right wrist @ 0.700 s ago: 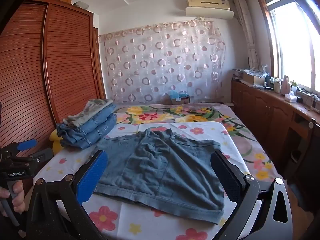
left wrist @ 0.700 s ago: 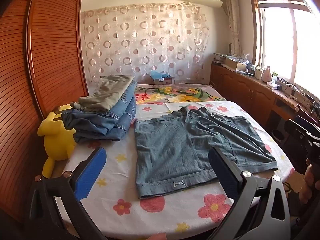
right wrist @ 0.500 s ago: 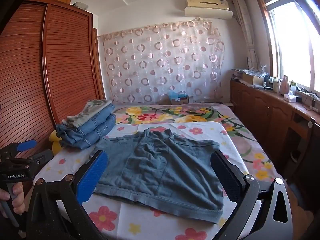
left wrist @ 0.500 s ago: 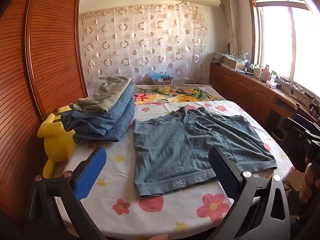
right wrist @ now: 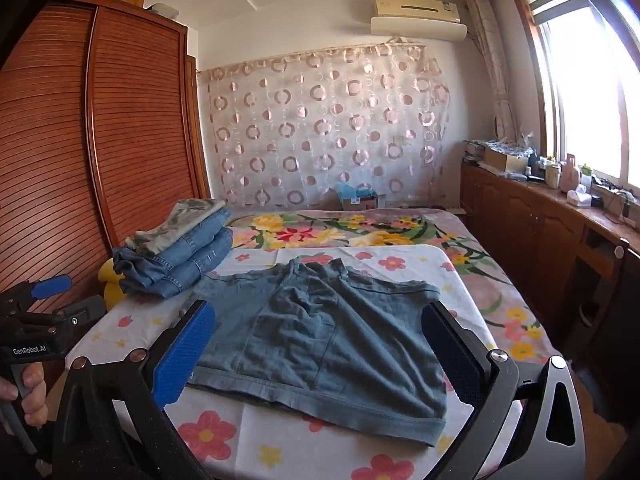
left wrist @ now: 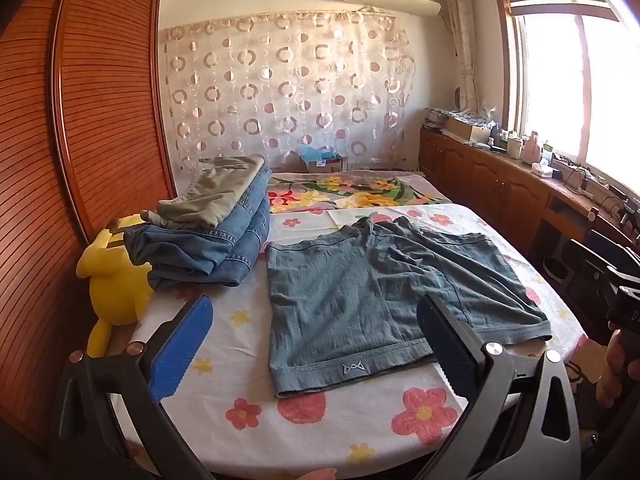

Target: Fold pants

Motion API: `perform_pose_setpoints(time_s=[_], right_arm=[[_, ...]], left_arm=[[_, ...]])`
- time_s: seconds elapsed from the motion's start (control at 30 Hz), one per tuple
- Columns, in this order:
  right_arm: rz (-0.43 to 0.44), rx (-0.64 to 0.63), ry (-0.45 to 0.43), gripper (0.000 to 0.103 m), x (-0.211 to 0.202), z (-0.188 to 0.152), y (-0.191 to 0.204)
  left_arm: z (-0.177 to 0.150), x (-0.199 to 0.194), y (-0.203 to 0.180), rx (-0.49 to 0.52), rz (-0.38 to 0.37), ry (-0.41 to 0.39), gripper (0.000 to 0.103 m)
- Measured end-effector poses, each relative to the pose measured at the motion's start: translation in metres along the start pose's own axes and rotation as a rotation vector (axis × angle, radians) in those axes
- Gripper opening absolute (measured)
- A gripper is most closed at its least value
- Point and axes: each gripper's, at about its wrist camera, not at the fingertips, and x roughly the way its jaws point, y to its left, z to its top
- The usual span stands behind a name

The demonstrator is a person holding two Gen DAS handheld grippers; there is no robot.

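Grey-blue shorts [left wrist: 372,296] lie spread flat on the flowered sheet [left wrist: 248,412] of the bed, their waistband along the near edge. My left gripper [left wrist: 316,340] hovers wide open above the near edge, over the waistband's left part, with nothing between its fingers. The same shorts [right wrist: 328,332] fill the middle of the right wrist view. There my right gripper [right wrist: 320,344] stands open just short of them, also empty. The left gripper [right wrist: 36,312] and the hand holding it show at that view's left edge.
Folded jeans with an olive garment on top [left wrist: 204,236] are stacked on the bed's left side, beside a yellow plush toy [left wrist: 112,284]. A wooden wardrobe [left wrist: 80,140] runs along the left. Low cabinets [left wrist: 520,196] under the window line the right.
Both views have barely shifted; the grippers stay open and the shorts lie as before.
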Motion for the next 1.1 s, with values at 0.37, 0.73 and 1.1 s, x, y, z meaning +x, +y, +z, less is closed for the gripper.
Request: perform_pose_setpoints(time_s=[0.37, 0.73, 1.1], right_arm=[[0.001, -0.002, -0.007, 0.103, -0.0016, -0.0014, -0.0022], [0.003, -0.008, -0.009, 0.103, -0.0003, -0.0010, -0.0013], [0.004, -0.008, -0.011, 0.103, -0.0004, -0.0010, -0.0009]], left_arm=[[-0.0007, -0.0010, -0.0007, -0.002, 0.003, -0.005, 0.102], [-0.0010, -0.0020, -0.0010, -0.003, 0.003, -0.007, 0.102], [-0.0013, -0.0027, -0.0011, -0.003, 0.002, -0.009, 0.102]])
